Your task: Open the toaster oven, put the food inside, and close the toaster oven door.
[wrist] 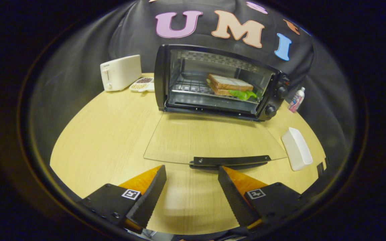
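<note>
Resting on the wire rack inside the black metal toaster oven [219,80] is a toasted sandwich with green lettuce [230,87]. Its flat glass door [209,139] lies open on the pale wooden table [112,134], its dark bar handle [230,161] just ahead of the gripper [192,174], whose ridged fingers are spread wide, holding nothing.

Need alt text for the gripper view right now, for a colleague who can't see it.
Sandwich sits on the rack inside the toaster oven, whose glass door lies fully open on the table. The open, empty gripper is just short of the door handle.
</note>
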Demonstrator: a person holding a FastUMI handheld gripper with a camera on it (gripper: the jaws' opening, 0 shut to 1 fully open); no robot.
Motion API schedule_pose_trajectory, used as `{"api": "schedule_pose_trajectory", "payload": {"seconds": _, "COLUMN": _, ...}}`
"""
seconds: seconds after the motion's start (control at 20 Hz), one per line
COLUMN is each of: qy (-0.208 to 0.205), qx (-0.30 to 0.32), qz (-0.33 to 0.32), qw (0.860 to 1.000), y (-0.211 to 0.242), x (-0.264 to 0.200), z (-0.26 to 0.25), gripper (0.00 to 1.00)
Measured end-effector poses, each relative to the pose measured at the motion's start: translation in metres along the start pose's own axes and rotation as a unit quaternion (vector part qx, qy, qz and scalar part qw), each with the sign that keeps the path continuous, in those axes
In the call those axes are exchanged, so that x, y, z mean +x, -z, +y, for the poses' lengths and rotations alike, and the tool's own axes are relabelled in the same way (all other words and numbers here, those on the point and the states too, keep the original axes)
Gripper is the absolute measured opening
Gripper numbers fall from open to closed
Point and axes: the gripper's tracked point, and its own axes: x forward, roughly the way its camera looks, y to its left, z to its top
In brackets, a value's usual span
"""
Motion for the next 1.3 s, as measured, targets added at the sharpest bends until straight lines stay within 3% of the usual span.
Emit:
{"api": "schedule_pose_trajectory", "payload": {"seconds": 0.35, "qy": 0.049, "qx": -0.007, "qz": -0.062, "qw": 0.997, "y": -0.055, "x": -0.013, "z": -0.025, "gripper": 0.99}}
{"api": "schedule_pose_trajectory", "payload": {"seconds": 0.75, "qy": 0.041, "qx": 0.034, "qz": -0.162, "qw": 0.985, "y": -0.136, "x": -0.018, "z": -0.033, "gripper": 0.99}}
{"api": "schedule_pose_trajectory", "payload": {"seconds": 1.3, "qy": 0.02, "qx": 0.054, "qz": -0.254, "qw": 0.965, "y": -0.211, "x": 0.017, "z": -0.038, "gripper": 1.0}}
